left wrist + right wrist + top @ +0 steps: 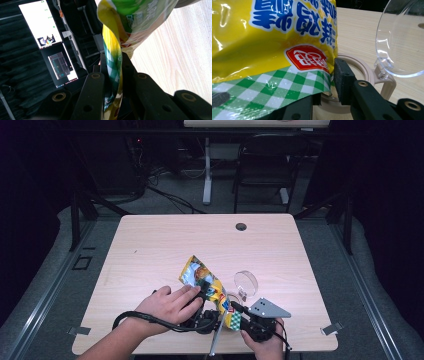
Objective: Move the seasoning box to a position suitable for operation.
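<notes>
ok, both grippers are on the snack bag (207, 287) at the near edge of the table (150, 250). the bag is yellow with a green-and-white checked band along one end, blue print and a red logo, tilted up off the table with its far end pointing away from the person.

left gripper (202, 292) — jaws clenched on the bag edge; in the left gripper view the checked seam (113, 67) runs pinched straight up between the two black jaws, and the left hand (167, 305) wraps the gripper body.

right gripper (240, 315) — held by the right hand (262, 340), grey three-cornered plate on top. in the right gripper view the checked band (274, 87) of the bag sits across its jaws, right jaw just beside the bag's edge; whether they actually grip it, can't tell.

just behind the bag: a beige round container (362, 72) with its clear hinged lid (404, 40) flipped up — container mouth directly below the bag's lower end. cable (145, 320) loops around the left wrist.
</notes>
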Action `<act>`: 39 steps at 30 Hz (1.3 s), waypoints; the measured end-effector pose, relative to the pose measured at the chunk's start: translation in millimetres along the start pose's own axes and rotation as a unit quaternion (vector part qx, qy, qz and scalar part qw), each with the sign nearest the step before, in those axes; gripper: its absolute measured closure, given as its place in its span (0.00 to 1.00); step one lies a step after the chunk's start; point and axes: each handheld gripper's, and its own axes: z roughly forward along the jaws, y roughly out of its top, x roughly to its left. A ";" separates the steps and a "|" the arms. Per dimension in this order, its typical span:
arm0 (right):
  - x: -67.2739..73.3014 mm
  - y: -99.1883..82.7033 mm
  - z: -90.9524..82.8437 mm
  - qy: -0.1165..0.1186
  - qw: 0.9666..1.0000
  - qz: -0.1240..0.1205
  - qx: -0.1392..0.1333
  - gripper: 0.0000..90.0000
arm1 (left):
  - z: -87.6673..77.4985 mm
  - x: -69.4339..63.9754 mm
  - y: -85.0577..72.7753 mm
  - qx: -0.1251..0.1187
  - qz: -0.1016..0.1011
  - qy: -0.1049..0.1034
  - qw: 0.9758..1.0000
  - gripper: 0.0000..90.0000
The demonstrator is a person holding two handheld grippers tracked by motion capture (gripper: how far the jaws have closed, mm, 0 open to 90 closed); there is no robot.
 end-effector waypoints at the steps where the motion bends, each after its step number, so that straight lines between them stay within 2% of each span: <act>1: -0.1 0.0 -0.1 0.000 1.000 0.000 0.000 0.85 | -0.1 1.2 0.4 0.001 0.007 0.002 1.000 0.94; 5: -0.4 -0.2 -1.7 -0.002 1.000 0.000 0.000 0.85 | -0.2 1.3 1.5 -0.002 0.002 0.001 1.000 0.94; 9: 0.2 -0.4 -2.7 0.000 1.000 0.002 0.001 0.86 | -0.6 3.0 2.5 -0.002 0.009 0.005 1.000 0.94; 18: 0.9 -0.2 -2.8 0.004 1.000 0.005 0.004 0.86 | -0.9 2.8 2.7 -0.002 0.006 0.002 1.000 0.94; 23: 2.4 -0.5 -1.3 0.006 1.000 0.006 0.002 0.86 | -1.2 3.6 2.1 -0.001 0.014 0.004 1.000 0.94; 24: 2.6 -0.4 -1.2 0.006 1.000 0.006 0.004 0.86 | -1.0 2.8 1.7 0.000 0.008 0.001 1.000 0.94; 31: 2.0 -0.3 0.7 0.007 1.000 0.007 0.001 0.86 | -0.3 3.1 1.5 0.002 0.009 0.000 1.000 0.94; 33: 1.5 -0.3 1.0 0.006 1.000 0.006 0.001 0.86 | 0.0 4.3 1.9 0.002 0.016 0.002 1.000 0.94; 38: 0.1 -0.3 0.9 0.006 1.000 0.006 0.002 0.86 | 1.2 4.2 2.7 0.003 0.010 -0.002 1.000 0.94; 39: -0.1 -0.5 1.1 0.006 1.000 0.008 0.001 0.86 | 1.3 5.5 3.4 0.001 0.018 0.002 1.000 0.94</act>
